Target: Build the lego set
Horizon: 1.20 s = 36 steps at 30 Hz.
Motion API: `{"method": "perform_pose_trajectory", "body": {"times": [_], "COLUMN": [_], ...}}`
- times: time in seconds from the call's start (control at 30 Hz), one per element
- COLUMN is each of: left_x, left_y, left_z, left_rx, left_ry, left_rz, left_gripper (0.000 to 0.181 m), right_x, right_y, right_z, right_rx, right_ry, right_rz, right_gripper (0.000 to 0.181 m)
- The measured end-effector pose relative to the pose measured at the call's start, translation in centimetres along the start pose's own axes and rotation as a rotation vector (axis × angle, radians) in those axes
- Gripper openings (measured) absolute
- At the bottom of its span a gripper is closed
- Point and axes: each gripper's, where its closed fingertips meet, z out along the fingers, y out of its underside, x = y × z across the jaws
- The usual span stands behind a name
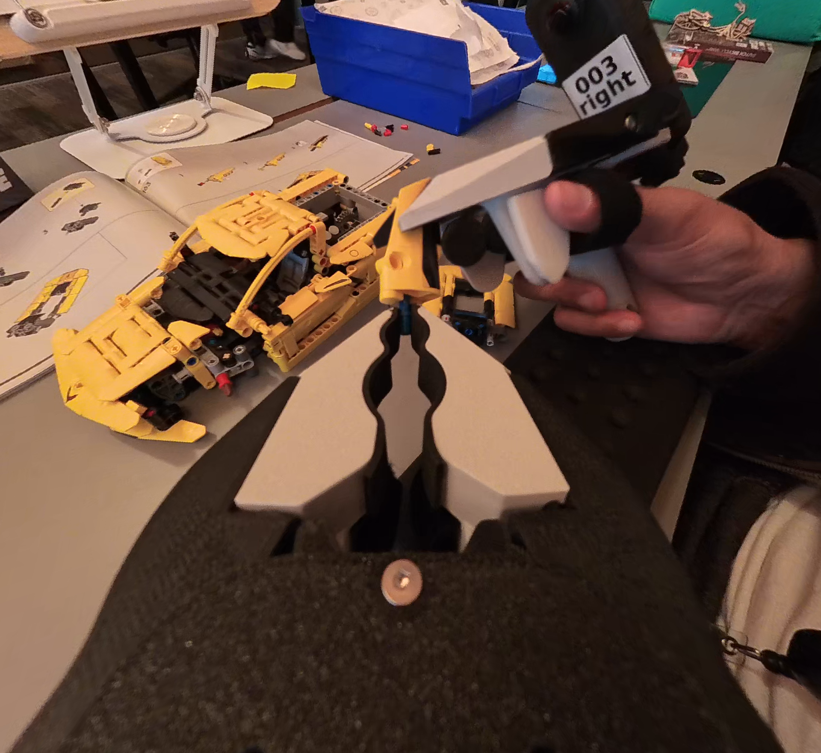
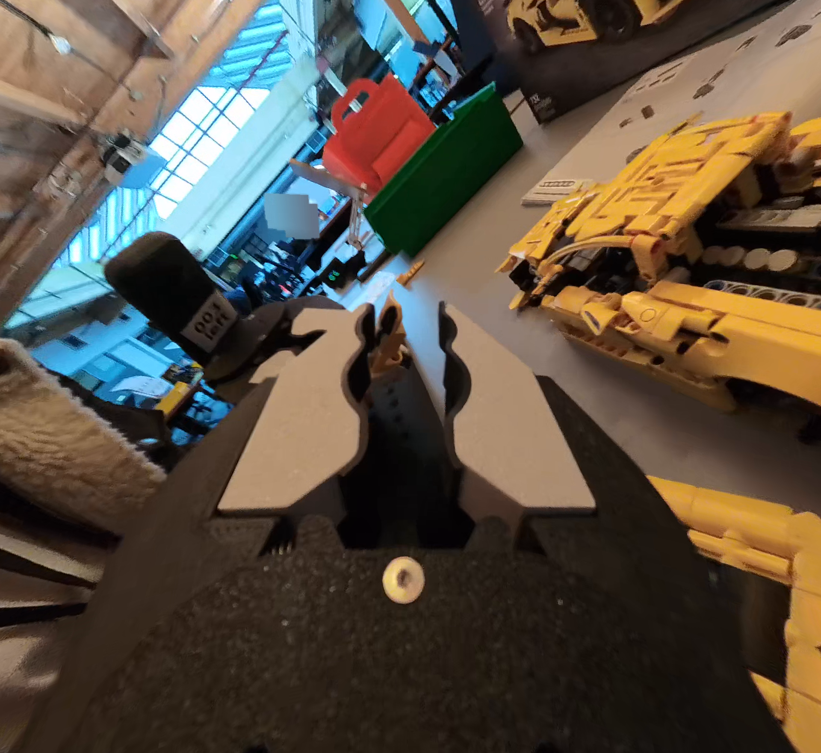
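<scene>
1. Left wrist view: the left gripper (image 1: 405,317) is clenched on a blue pin under a yellow brick sub-assembly (image 1: 402,263), just right of the yellow brick-built car body (image 1: 213,292) on the grey table (image 1: 80,487). An open instruction booklet (image 1: 89,216) lies far left.
2. Right wrist view: the right gripper (image 2: 406,323) is released, its fingers apart around nothing; the car body (image 2: 666,252) lies right.

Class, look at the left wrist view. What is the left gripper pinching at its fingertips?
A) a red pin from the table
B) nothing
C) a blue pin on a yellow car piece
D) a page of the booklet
C: the left gripper fingertips close on a blue pin under the yellow car piece.
</scene>
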Motion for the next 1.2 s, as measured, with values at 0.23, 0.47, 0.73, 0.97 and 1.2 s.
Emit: {"method": "perform_pose_trajectory", "body": {"times": [0.23,0.47,0.73,0.97,1.2], "left_x": [0.4,0.4,0.8,0.7,0.8], "left_y": [0.4,0.4,0.8,1.0,1.1], "left_z": [0.3,0.2,0.5,0.7,0.7], "left_rx": [-0.027,-0.028,-0.056,-0.070,-0.072], "left_ry": [0.002,0.034,0.039,0.013,0.004], "left_rz": [0.037,0.000,0.037,0.063,0.084], "left_gripper": [0.004,0.004,0.004,0.004,0.004], "right_x": [1.5,-0.3,0.0,0.2,0.7], "right_y": [-2.0,-0.9,0.9,0.7,0.6], "right_z": [-1.7,-1.5,-1.2,-1.1,-1.1], "right_rx": [0.100,-0.025,-0.144,-0.120,-0.112], "right_ry": [0.132,-0.020,0.021,0.012,0.049], "right_rz": [-0.067,-0.133,-0.219,-0.114,-0.102], "right_gripper": [0.000,0.037,0.011,0.007,0.008]}}
